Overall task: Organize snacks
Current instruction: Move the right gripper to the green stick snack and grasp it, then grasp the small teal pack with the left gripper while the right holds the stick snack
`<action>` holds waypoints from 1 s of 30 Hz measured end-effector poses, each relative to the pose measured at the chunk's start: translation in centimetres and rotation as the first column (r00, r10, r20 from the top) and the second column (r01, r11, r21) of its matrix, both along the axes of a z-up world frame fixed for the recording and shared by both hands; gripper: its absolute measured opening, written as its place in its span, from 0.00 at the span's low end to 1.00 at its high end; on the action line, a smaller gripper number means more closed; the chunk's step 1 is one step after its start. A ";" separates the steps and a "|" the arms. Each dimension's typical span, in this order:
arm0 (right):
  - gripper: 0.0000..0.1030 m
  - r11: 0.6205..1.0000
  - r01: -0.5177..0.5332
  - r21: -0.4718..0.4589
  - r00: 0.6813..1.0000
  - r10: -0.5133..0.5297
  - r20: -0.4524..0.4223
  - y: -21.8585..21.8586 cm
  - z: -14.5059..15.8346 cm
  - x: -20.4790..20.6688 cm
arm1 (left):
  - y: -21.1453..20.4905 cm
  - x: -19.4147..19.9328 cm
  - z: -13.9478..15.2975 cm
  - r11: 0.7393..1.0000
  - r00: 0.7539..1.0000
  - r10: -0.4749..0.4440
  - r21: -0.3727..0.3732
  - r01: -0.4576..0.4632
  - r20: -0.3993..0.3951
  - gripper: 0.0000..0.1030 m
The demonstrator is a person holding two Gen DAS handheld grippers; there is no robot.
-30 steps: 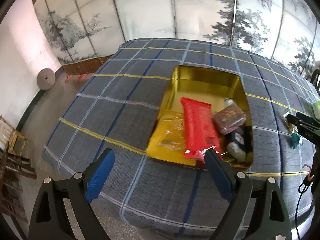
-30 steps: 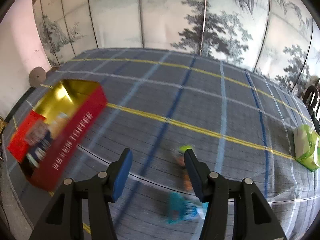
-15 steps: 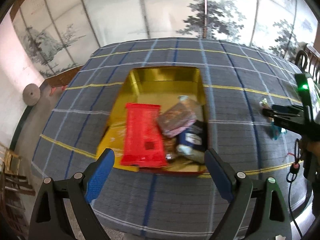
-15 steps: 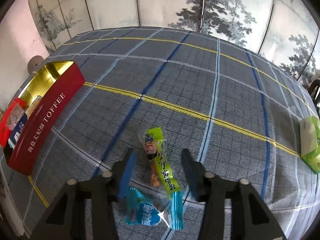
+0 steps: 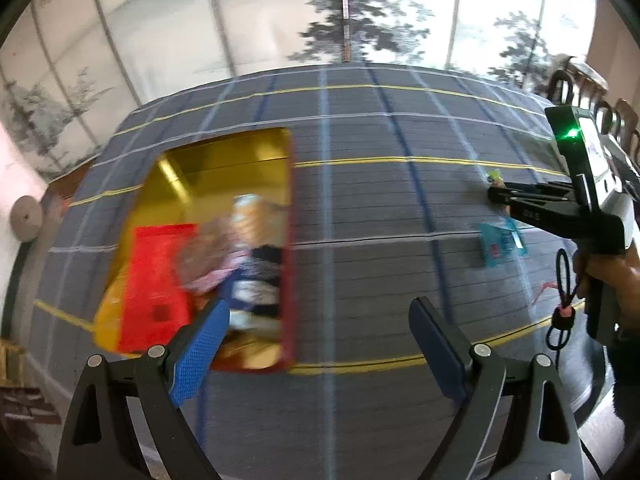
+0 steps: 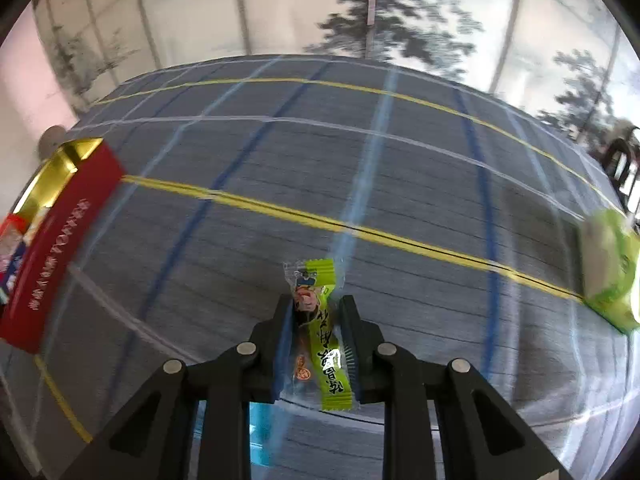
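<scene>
Looks like a room in someone's home, kind of a traditional dining or sitting room. Ahead of both tongs there's a big table [image 5: 360, 208] with a grey plaid cloth, and behind it a folding screen [image 5: 280, 20] painted with ink trees and misty hills. Off past the right tongs you can see carved dark wooden chairs [image 5: 580, 88]. A toffee tin [image 6: 60, 240] of snacks sits to the left of them.

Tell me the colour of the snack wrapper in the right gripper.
Lime green with a clear strip and a cartoon face, best seen in the right wrist view: snack wrapper.
</scene>
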State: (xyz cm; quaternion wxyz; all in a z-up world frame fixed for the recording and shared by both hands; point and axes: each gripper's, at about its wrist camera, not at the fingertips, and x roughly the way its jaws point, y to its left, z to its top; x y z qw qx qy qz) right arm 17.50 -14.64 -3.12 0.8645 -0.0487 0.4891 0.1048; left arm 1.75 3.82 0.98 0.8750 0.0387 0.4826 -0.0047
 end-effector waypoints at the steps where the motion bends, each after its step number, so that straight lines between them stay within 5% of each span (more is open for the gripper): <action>1: 0.23 1.000 0.020 -0.006 1.000 -0.020 0.014 -0.8 -0.1 -0.3 | -0.7 0.2 -0.2 1.000 1.000 -0.022 -0.013 0.022 -0.003 0.87; 10: 0.23 0.989 0.147 -0.008 0.985 -0.146 0.094 -6.0 -0.4 -2.4 | -6.8 2.6 -1.8 0.988 0.992 -0.130 -0.087 0.129 0.003 0.87; 21: 0.23 0.987 0.162 0.010 0.979 -0.162 0.124 -7.0 -0.8 -3.1 | -11.3 4.6 -3.9 0.967 0.978 -0.206 -0.154 0.201 -0.015 0.87; 30: 0.23 0.987 0.161 0.018 0.979 -0.162 0.123 -7.1 -0.8 -3.4 | -12.5 7.1 -5.3 0.964 0.982 -0.181 -0.206 0.165 -0.059 0.71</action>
